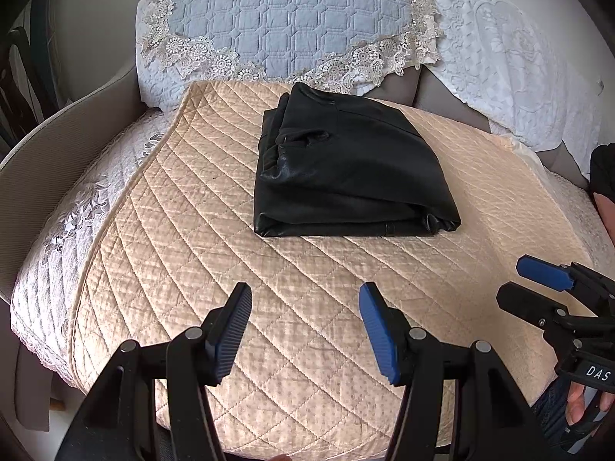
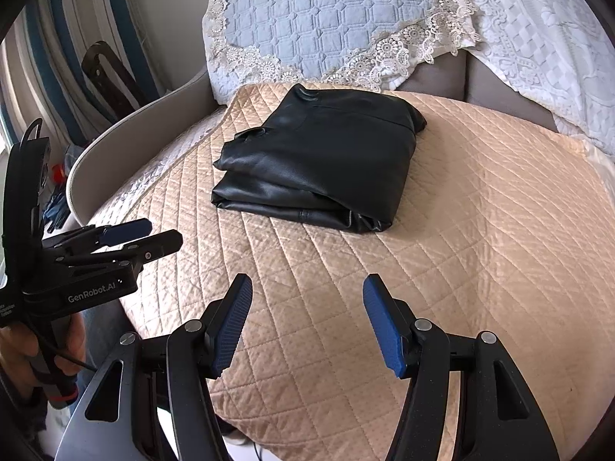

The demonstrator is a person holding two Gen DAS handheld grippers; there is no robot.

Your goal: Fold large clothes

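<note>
A black leather garment (image 1: 346,169) lies folded into a compact rectangle on the beige quilted cover (image 1: 184,253) of the sofa seat; it also shows in the right wrist view (image 2: 323,161). My left gripper (image 1: 305,299) is open and empty, held above the cover well in front of the garment. My right gripper (image 2: 307,292) is open and empty too, also in front of the garment. Each gripper shows in the other's view: the right one (image 1: 517,282) at the right edge, the left one (image 2: 167,232) at the left edge.
A blue quilted cushion with lace trim (image 1: 292,19) leans on the sofa back behind the garment. White lace covers (image 1: 511,61) drape the back at the right. The curved sofa arm (image 1: 57,134) bounds the left side. Striped fabric and a dark chair (image 2: 107,73) stand beyond it.
</note>
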